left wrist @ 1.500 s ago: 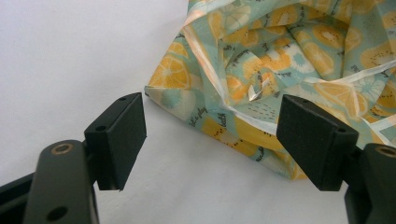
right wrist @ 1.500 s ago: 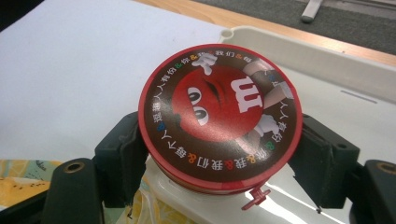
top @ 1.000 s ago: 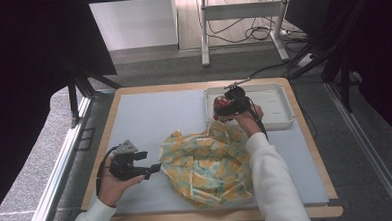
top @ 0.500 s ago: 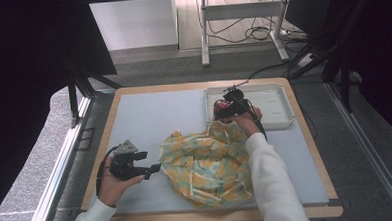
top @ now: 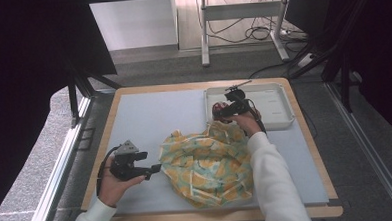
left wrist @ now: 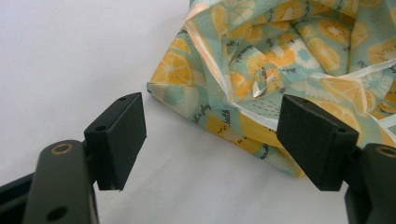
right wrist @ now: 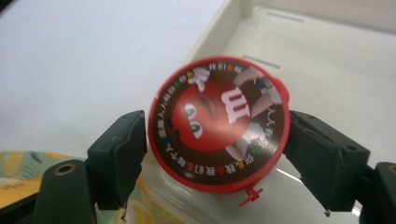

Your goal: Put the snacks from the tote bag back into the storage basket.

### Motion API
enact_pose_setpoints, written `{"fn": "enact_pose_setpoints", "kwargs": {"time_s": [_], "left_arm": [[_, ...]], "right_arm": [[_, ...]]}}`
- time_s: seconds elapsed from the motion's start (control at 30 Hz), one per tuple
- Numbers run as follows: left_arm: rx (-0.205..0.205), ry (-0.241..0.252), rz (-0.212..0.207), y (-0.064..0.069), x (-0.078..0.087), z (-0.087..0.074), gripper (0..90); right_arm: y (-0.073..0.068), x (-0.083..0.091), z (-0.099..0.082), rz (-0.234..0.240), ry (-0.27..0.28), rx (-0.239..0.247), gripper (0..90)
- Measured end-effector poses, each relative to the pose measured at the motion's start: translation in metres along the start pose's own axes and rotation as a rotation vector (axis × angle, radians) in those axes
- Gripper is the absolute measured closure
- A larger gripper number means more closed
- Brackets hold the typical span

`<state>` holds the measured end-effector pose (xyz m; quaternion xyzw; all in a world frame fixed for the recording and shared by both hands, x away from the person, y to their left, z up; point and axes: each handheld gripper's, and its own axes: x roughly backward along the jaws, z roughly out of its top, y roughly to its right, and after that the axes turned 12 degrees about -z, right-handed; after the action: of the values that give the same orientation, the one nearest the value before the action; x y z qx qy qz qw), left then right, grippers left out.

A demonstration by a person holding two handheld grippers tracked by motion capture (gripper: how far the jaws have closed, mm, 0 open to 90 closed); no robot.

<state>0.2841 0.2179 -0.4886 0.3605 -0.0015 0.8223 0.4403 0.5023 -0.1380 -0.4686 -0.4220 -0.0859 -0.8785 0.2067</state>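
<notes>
Right gripper (right wrist: 217, 140) jaws just widened around red M&M's tin (right wrist: 218, 125), over tray (right wrist: 299, 60).

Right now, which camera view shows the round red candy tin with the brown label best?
The right gripper view: the round red candy tin sits large between the black jaws, its brown label readable, over the white plastic tray. The high view shows it as a small red spot by the right gripper.

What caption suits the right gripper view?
Right gripper holding a round red candy tub over the rim of a white plastic tray.
</notes>
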Motion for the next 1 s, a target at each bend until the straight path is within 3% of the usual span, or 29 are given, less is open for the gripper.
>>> {"fn": "enact_pose_setpoints", "kwargs": {"time_s": [0.23,0.53,1.0], "left_arm": [[0.008,0.005,0.005,-0.001,0.001,0.000,24.3],[0.006,0.000,0.015,0.000,0.000,-0.001,24.2],[0.019,0.021,0.014,-0.001,0.004,-0.001,24.3]], "right_arm": [[0.002,0.014,0.002,0.001,0.055,-0.024,21.5],[-0.001,0.029,0.000,0.002,0.106,0.003,21.6],[-0.018,0.057,-0.002,0.014,0.192,0.057,24.5]]}}
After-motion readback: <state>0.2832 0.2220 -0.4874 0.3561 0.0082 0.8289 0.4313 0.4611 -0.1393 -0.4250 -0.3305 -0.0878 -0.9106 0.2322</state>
